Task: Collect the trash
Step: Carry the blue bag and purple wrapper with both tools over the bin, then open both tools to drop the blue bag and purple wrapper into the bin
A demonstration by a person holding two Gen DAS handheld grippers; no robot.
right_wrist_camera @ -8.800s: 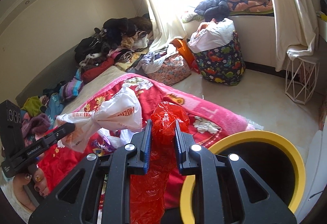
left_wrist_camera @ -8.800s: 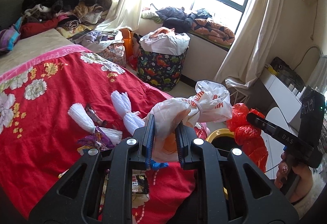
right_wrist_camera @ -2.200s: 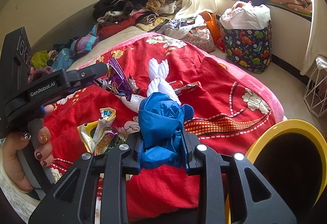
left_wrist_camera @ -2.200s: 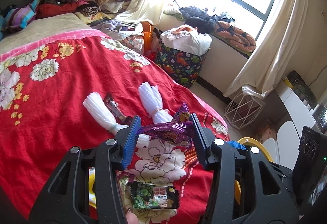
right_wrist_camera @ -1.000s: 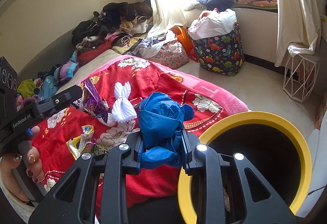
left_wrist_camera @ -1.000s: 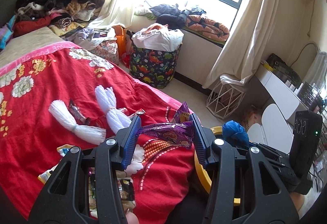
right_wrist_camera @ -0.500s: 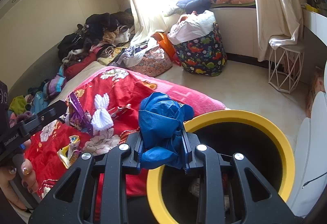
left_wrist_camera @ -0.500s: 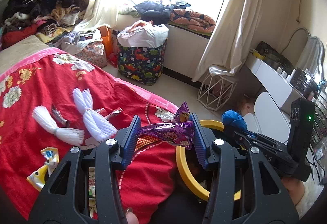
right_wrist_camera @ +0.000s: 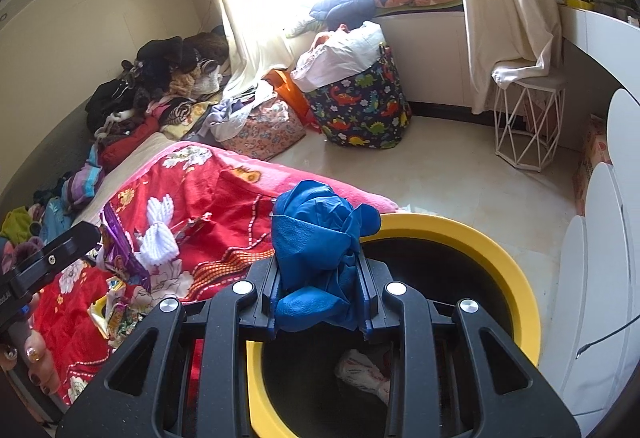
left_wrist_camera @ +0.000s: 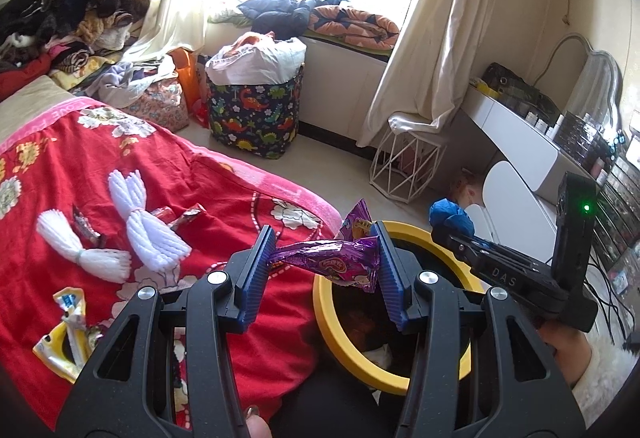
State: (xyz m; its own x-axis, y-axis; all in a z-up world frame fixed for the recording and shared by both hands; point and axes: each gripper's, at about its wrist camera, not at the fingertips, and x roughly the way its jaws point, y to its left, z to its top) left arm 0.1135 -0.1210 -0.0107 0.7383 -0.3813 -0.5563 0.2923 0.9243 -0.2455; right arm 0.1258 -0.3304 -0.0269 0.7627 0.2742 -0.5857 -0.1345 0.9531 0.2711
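Observation:
My left gripper (left_wrist_camera: 323, 266) is shut on a purple snack wrapper (left_wrist_camera: 332, 262), which hangs over the near rim of the yellow-rimmed black bin (left_wrist_camera: 324, 318). My right gripper (right_wrist_camera: 320, 278) is shut on a crumpled blue glove (right_wrist_camera: 320, 242) above the same bin (right_wrist_camera: 516, 270), whose bottom holds a white bag and other trash. In the left wrist view the right gripper with the blue glove (left_wrist_camera: 451, 216) shows over the bin's far rim. In the right wrist view the purple wrapper (right_wrist_camera: 120, 250) shows at the left, over the red blanket (right_wrist_camera: 224, 206).
On the red blanket (left_wrist_camera: 160, 174) lie two white foam nets (left_wrist_camera: 144, 226), small candy wrappers (left_wrist_camera: 176, 216) and a yellow snack packet (left_wrist_camera: 66, 330). A dinosaur-print hamper (left_wrist_camera: 256, 110), a white wire stool (left_wrist_camera: 408, 166) and a white desk (left_wrist_camera: 520, 142) stand beyond the floor.
Both grippers have swung right from over the blanket to over the bin, each keeping its load. The bin now fills more of both views.

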